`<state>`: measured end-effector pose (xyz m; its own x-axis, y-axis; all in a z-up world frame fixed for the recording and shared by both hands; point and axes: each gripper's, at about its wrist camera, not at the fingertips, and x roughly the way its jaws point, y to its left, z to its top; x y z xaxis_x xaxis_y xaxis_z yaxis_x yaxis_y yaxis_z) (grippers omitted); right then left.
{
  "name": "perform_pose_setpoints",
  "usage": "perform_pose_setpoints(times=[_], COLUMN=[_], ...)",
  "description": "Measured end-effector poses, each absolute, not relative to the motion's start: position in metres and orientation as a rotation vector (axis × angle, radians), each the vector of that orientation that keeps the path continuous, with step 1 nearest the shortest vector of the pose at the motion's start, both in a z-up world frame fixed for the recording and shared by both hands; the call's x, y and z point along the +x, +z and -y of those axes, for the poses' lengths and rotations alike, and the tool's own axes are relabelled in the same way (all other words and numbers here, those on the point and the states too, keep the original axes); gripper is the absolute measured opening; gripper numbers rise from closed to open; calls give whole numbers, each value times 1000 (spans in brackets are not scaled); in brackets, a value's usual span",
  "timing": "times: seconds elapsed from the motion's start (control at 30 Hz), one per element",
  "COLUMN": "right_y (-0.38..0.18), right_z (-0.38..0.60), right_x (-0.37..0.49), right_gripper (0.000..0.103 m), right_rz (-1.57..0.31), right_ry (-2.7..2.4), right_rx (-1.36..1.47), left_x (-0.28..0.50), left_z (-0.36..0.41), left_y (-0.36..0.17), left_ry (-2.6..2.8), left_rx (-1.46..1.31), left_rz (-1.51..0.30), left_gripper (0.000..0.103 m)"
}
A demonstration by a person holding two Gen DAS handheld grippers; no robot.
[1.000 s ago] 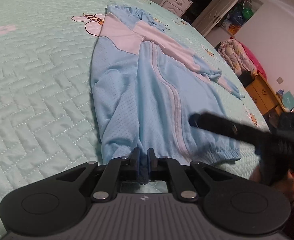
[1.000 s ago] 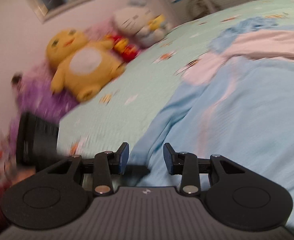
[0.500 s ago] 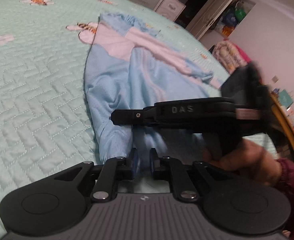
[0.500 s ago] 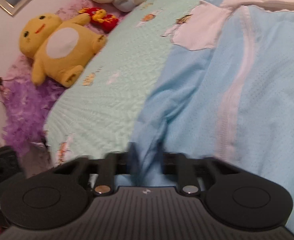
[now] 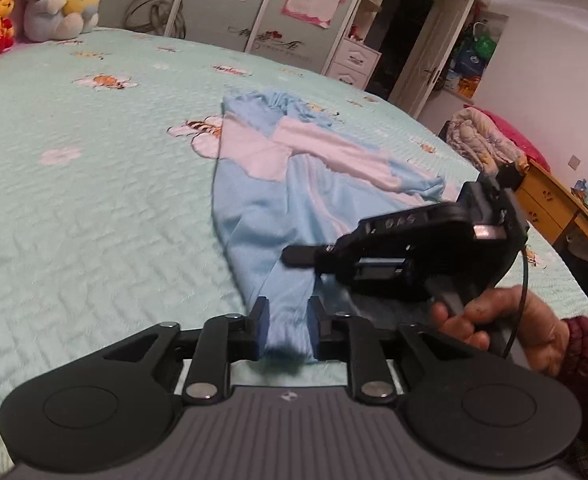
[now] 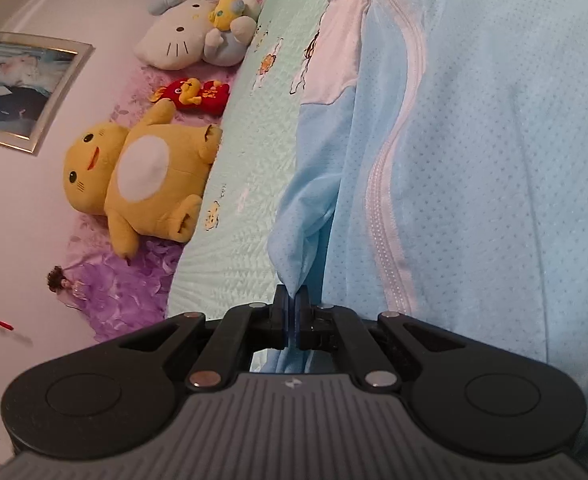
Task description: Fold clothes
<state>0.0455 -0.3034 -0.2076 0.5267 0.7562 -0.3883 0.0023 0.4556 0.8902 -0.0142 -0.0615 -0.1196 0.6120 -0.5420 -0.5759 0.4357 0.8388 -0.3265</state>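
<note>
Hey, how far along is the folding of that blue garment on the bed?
Early stage. Done: the light blue garment lies stretched lengthwise on the green quilt, its sides apparently turned in. In hand: the right gripper is shut on a fabric fold, while the left gripper is open with the hem between its fingers. Left: closing the left gripper and folding the garment end to end.

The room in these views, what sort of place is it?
Most likely a home bedroom: a bed under a mint-green quilted bedspread, a yellow plush toy and a white cat plush toy at its head, and white wardrobe doors behind.
</note>
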Motion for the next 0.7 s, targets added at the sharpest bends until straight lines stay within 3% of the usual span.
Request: perform_pose_setpoints(times=[0.2, 0.47, 0.6, 0.7], right_y=[-201, -177, -188, -186], right_z=[301, 296, 302, 308], right_x=[59, 67, 61, 56], right_gripper=[2, 5, 0, 6], right_rz=[-901, -852, -857, -842], right_ry=[569, 526, 496, 501], right_rx=[1033, 744, 725, 763], left_x=[-7, -4, 2, 7], left_z=[69, 68, 77, 81], left_y=[-128, -130, -134, -139], left_ry=[-589, -603, -642, -660], left_rx=[-190, -229, -225, -243], left_rz=[-759, -785, -811, -833], left_gripper=[29, 31, 37, 38])
